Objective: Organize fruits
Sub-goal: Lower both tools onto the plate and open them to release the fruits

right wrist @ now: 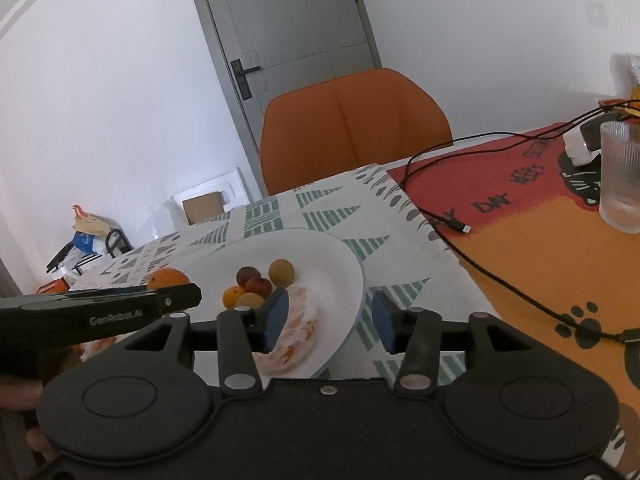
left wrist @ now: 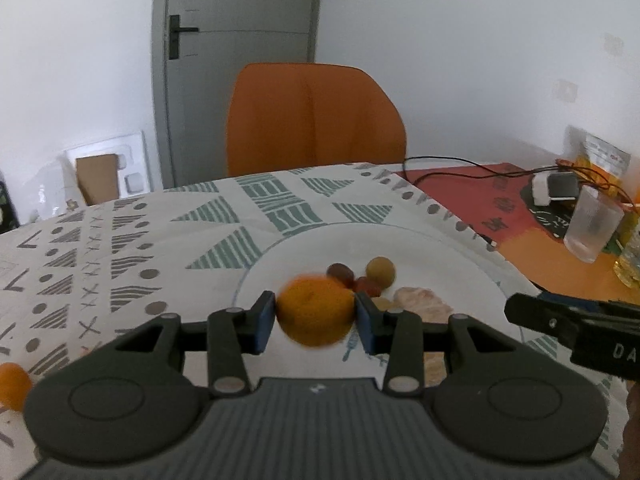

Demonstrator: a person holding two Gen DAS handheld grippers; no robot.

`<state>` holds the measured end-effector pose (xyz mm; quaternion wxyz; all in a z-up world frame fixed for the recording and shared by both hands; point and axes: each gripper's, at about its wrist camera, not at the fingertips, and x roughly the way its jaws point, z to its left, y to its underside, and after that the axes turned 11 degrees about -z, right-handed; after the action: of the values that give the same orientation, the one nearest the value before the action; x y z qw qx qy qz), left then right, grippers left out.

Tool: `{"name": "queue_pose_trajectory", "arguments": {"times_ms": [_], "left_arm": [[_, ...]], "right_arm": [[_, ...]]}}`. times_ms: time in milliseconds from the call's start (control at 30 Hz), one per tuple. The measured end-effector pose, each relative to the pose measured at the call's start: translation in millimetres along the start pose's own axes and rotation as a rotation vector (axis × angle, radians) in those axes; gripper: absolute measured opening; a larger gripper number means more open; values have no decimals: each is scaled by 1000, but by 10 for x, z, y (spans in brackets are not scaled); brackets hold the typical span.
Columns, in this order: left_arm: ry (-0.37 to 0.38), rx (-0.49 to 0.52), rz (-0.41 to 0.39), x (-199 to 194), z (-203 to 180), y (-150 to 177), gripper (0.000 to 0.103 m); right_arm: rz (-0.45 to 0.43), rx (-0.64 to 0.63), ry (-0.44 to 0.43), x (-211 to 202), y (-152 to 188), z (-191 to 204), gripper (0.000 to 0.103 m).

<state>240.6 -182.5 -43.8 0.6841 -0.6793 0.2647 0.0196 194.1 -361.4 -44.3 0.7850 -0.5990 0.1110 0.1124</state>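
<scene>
My left gripper is shut on an orange and holds it over the near left part of a white plate. In the right wrist view the same orange shows above the left gripper's body. On the plate lie two dark red fruits, a yellow-green fruit, a small orange fruit and peeled pale pink segments. My right gripper is open and empty, its jaws either side of the plate's near right rim. Another orange lies on the cloth at the left.
A patterned tablecloth covers the table. To the right lie a red and orange mat, a black cable, a ribbed glass and a charger. An orange chair stands behind the table.
</scene>
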Motion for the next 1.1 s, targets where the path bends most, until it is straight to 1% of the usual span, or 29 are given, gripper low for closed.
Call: {"name": "queue_pose_trajectory", "arguments": {"times_ms": [67, 167, 200, 233, 333, 433, 500, 567, 633, 700, 767, 833, 1033, 1100], "left_arm": [[-12, 8, -8, -34, 10, -6, 42], [-15, 3, 5, -82, 39, -23, 44], [-23, 1, 1, -117, 49, -28, 47], [-31, 0, -5, -154, 55, -30, 53], [-51, 0, -16, -257, 85, -41, 64], [-68, -2, -22, -347, 113, -54, 71], [-77, -5, -32, -417, 135, -63, 74], [-89, -10, -42, -490, 154, -77, 77], [-107, -12, -54, -567, 171, -93, 82], [-119, -16, -69, -651, 188, -103, 85], [-127, -23, -80, -733, 206, -109, 87], [-135, -28, -87, -811, 223, -110, 91], [-166, -27, -110, -1026, 268, -95, 95], [-176, -40, -115, -1097, 297, -87, 97]], "right_arm": [[2, -5, -11, -10, 11, 31, 48], [0, -11, -21, -46, 16, 73, 52], [-2, -13, -24, -59, 15, 82, 52], [-4, -14, -25, -79, 15, 93, 53], [-8, -12, -26, -118, 14, 99, 57], [-8, -3, -29, -145, 23, 106, 60], [-10, 0, -30, -168, 28, 119, 63], [-14, 5, -31, -197, 21, 130, 69], [-21, 9, -33, -235, 12, 141, 73], [-31, 8, -35, -282, 0, 159, 77], [-44, 8, -36, -330, -11, 170, 87], [-56, 11, -39, -381, -19, 182, 92], [-78, 12, -60, -518, -36, 247, 103], [-82, 9, -69, -563, -50, 274, 103]]}}
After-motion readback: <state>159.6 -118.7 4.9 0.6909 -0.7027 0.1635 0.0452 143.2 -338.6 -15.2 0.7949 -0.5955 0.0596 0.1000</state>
